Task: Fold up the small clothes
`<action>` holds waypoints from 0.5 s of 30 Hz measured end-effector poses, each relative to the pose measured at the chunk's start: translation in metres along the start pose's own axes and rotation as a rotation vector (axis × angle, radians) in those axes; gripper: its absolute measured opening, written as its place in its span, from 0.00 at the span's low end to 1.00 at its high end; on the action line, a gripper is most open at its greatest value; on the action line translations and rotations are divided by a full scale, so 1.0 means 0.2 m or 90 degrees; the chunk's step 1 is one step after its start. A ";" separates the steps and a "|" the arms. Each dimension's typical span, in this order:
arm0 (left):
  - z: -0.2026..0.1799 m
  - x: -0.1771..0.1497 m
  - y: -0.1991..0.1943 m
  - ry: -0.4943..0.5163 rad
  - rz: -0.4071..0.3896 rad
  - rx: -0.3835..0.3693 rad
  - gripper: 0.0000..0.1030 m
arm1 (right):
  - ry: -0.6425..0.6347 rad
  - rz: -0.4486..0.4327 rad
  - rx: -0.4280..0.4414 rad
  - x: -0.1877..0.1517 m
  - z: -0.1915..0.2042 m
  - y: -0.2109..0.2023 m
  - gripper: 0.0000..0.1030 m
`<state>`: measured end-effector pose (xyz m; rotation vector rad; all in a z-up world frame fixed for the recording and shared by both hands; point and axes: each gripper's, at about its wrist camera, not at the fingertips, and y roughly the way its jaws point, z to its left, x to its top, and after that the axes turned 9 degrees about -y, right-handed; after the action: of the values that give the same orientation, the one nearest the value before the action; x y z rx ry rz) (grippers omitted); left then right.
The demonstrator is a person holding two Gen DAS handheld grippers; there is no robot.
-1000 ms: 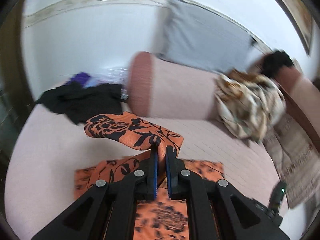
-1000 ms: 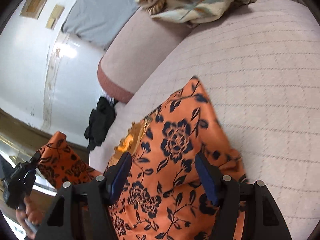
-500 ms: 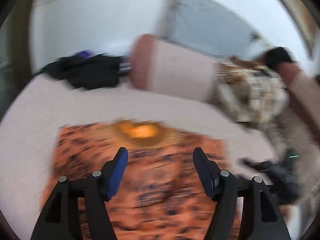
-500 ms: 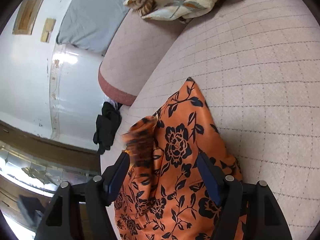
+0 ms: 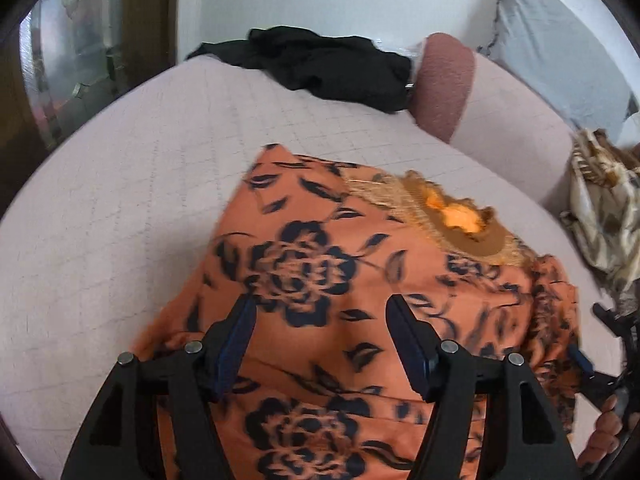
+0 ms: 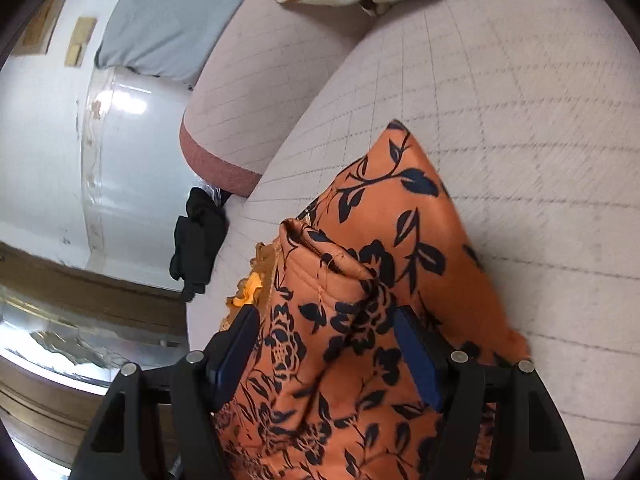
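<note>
An orange garment with black flowers (image 5: 360, 280) lies on the pale quilted bed (image 5: 120, 200), its gold-trimmed neckline (image 5: 460, 220) toward the bolster. My left gripper (image 5: 322, 316) is open and empty, just above the garment's left half. In the right wrist view the same garment (image 6: 380, 280) has a sleeve folded over onto its body. My right gripper (image 6: 326, 332) is open above that fold, holding nothing. The right gripper also shows at the far right edge of the left wrist view (image 5: 612, 360).
A black garment (image 5: 332, 64) lies at the bed's far end beside a pink bolster (image 5: 492, 104). A grey pillow (image 5: 560, 40) leans on the wall. A floral cloth (image 5: 608, 200) is heaped at the right. Dark wooden furniture (image 5: 80, 60) stands to the left.
My left gripper was shut on a lifted sleeve, then let it go and opened. The sleeve now lies folded on the garment. The right gripper stayed open and shifted slightly.
</note>
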<state>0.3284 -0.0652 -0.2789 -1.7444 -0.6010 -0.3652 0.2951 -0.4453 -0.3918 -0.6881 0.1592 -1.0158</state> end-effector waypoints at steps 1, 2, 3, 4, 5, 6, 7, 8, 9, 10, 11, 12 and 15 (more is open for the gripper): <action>0.01 0.00 0.00 -0.001 -0.002 0.007 0.66 | 0.001 -0.002 0.003 0.00 0.00 0.02 0.70; 0.03 0.00 0.00 -0.003 -0.002 0.011 0.66 | -0.004 -0.004 0.009 0.01 0.01 0.05 0.70; 0.05 0.01 0.00 -0.008 -0.003 0.015 0.66 | -0.009 -0.003 0.006 0.01 0.02 0.07 0.70; 0.07 0.01 0.00 -0.011 -0.003 0.022 0.66 | -0.011 -0.004 -0.002 0.02 0.03 0.09 0.70; 0.08 0.00 0.00 -0.012 -0.003 0.028 0.66 | -0.008 -0.009 -0.003 0.03 0.04 0.13 0.69; 0.10 0.00 0.00 -0.012 -0.004 0.036 0.66 | -0.006 -0.010 0.001 0.04 0.04 0.16 0.67; 0.11 0.00 0.01 -0.012 -0.002 0.041 0.66 | -0.003 -0.010 0.001 0.05 0.04 0.20 0.57; 0.11 0.00 0.02 -0.011 0.001 0.044 0.66 | 0.004 -0.006 -0.002 0.06 0.03 0.25 0.36; 0.11 0.00 0.03 -0.010 0.004 0.047 0.66 | 0.008 0.000 -0.002 0.06 0.02 0.27 0.25; 0.12 0.01 0.04 -0.011 0.006 0.053 0.66 | 0.013 0.012 -0.010 0.05 0.01 0.29 0.12; 0.12 0.01 0.05 -0.014 0.006 0.057 0.66 | 0.012 0.011 -0.027 0.04 0.01 0.28 0.10; 0.14 0.02 0.05 -0.023 0.005 0.063 0.66 | 0.005 0.000 -0.035 0.04 0.02 0.25 0.09; 0.15 0.03 0.05 -0.049 0.004 0.070 0.66 | -0.038 -0.048 -0.039 0.05 0.10 0.08 0.08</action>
<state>0.3374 -0.0359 -0.2909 -1.6603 -0.6589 -0.2576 0.3201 -0.4392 -0.3830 -0.7838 0.1137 -1.0642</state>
